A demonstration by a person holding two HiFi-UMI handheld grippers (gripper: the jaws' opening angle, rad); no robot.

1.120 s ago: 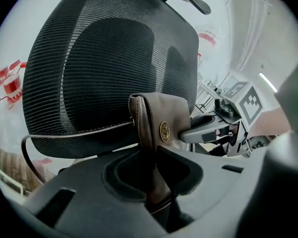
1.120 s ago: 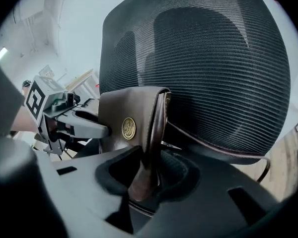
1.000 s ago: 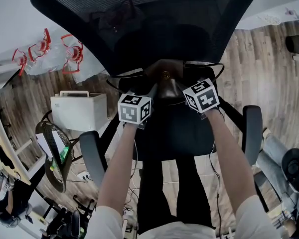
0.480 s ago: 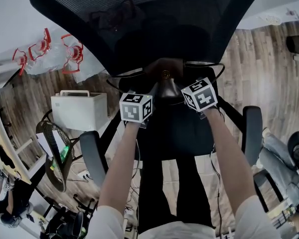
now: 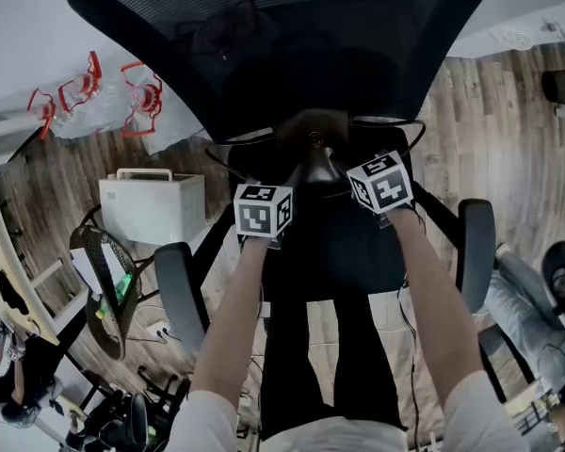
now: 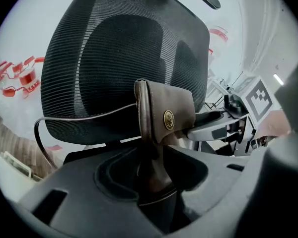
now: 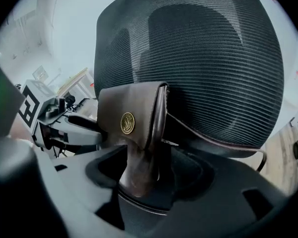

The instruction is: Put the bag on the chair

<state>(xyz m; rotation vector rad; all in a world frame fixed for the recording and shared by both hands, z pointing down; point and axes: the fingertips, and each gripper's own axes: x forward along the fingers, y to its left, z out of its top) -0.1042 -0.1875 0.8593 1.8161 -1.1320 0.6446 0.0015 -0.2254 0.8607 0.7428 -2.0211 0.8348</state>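
A brown leather bag point(image 5: 313, 151) with a round gold emblem stands upright on the black chair seat point(image 5: 344, 248), leaning against the mesh backrest point(image 5: 282, 36). My left gripper point(image 5: 287, 182) is at its left side and my right gripper point(image 5: 344, 172) at its right. In the left gripper view the bag point(image 6: 164, 115) rises from between my left gripper's point(image 6: 151, 182) jaws. The right gripper view shows the bag point(image 7: 131, 118) the same way in my right gripper point(image 7: 139, 182). Both pairs of jaws have just been opening and stand open round the bag's lower part. Its thin strap point(image 7: 213, 138) loops over the seat.
The chair's armrests point(image 5: 174, 295) point(image 5: 476, 248) flank my forearms. A white box point(image 5: 151, 205) and a round wire fan point(image 5: 99, 285) stand on the wooden floor at the left. A clear plastic bag with red handles point(image 5: 94, 102) lies further back.
My left gripper has shifted slightly to the right and down beside the bag. The right gripper and the bag have stayed where they were.
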